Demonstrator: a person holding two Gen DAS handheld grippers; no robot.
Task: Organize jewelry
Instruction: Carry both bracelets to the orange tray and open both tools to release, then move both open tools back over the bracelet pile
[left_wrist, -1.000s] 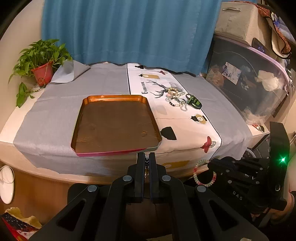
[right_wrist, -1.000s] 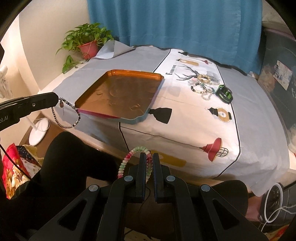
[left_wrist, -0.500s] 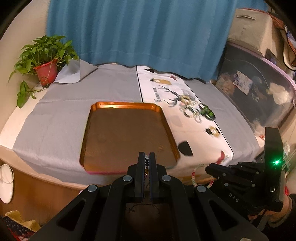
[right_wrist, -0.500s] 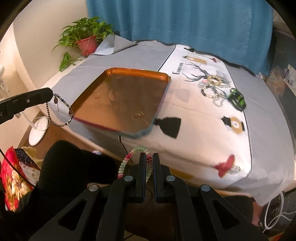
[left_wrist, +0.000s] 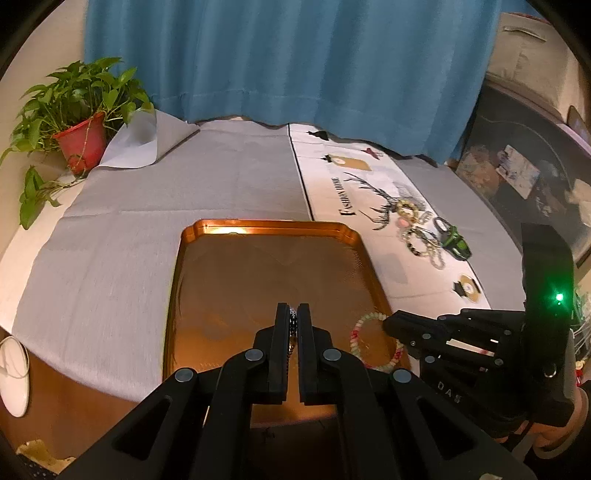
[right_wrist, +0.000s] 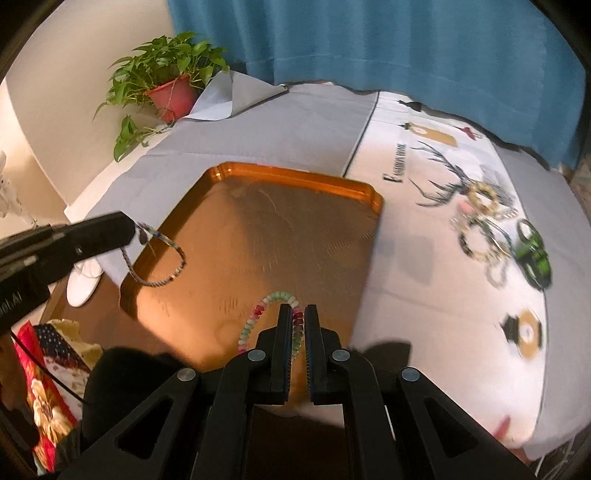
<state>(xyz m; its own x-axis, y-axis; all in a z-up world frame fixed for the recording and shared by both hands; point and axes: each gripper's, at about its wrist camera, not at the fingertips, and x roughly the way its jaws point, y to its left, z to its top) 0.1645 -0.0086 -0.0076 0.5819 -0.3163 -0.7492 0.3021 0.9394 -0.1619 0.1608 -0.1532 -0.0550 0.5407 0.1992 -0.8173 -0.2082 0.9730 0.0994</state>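
An orange tray (left_wrist: 207, 236) (right_wrist: 295, 177) lies on the grey cloth. My left gripper (left_wrist: 293, 314) (right_wrist: 127, 230) is shut on a dark beaded bracelet (left_wrist: 293, 325) (right_wrist: 155, 258), which dangles over the tray's near left edge. The right gripper (right_wrist: 300, 314) (left_wrist: 388, 325) is shut on a pastel pink-and-green beaded bracelet (right_wrist: 269, 314) (left_wrist: 369, 343), hanging over the tray's near part. A pile of other bracelets (left_wrist: 417, 230) (right_wrist: 484, 221) lies on the white printed runner to the right, next to a green-and-black piece (left_wrist: 456, 243) (right_wrist: 533, 254).
A potted plant (left_wrist: 74, 125) (right_wrist: 166, 81) stands at the table's far left corner. A blue curtain (left_wrist: 288, 55) hangs behind. Dark glass-fronted furniture (left_wrist: 535, 192) stands to the right. A white shoe (left_wrist: 14, 376) and a patterned bag (right_wrist: 44, 387) lie on the floor.
Both grippers moved forward from in front of the table edge to over the tray, each carrying its bracelet. Jaws stayed shut.
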